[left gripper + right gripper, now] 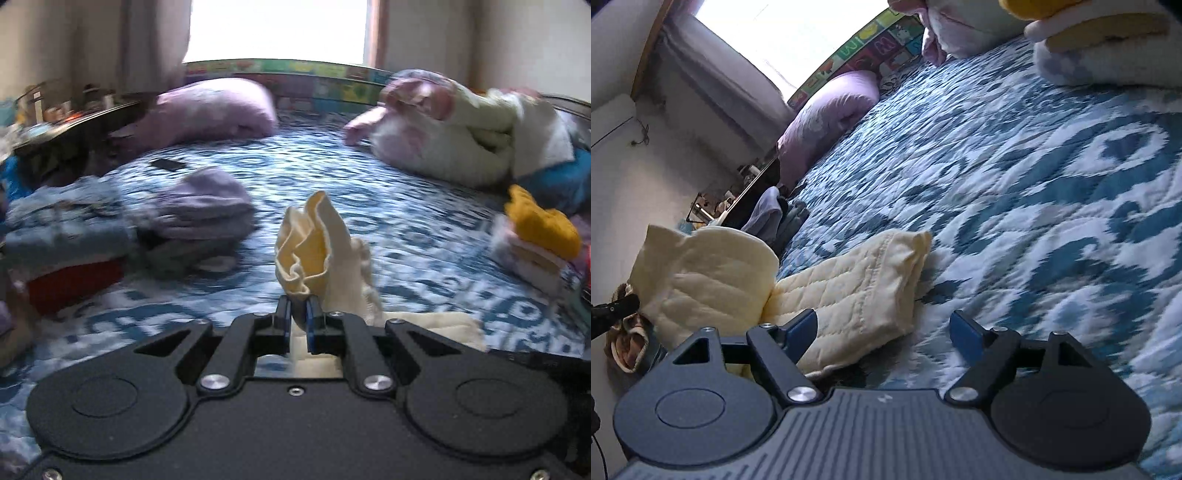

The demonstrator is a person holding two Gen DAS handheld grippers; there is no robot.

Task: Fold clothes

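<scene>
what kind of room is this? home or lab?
Almost certainly a home bedroom. The work surface is a bed with a blue-and-white patterned quilt, a purple pillow lies at the far end under a bright window, and clothes are piled along both sides.

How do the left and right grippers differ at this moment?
The left gripper has its jaws shut on the cream quilted garment, bunching a fold upright; the right gripper is open and holds nothing. The left lifts cloth off the blue patterned quilt; the right sits low beside the garment's folded part. Both have blue finger pads.
</scene>
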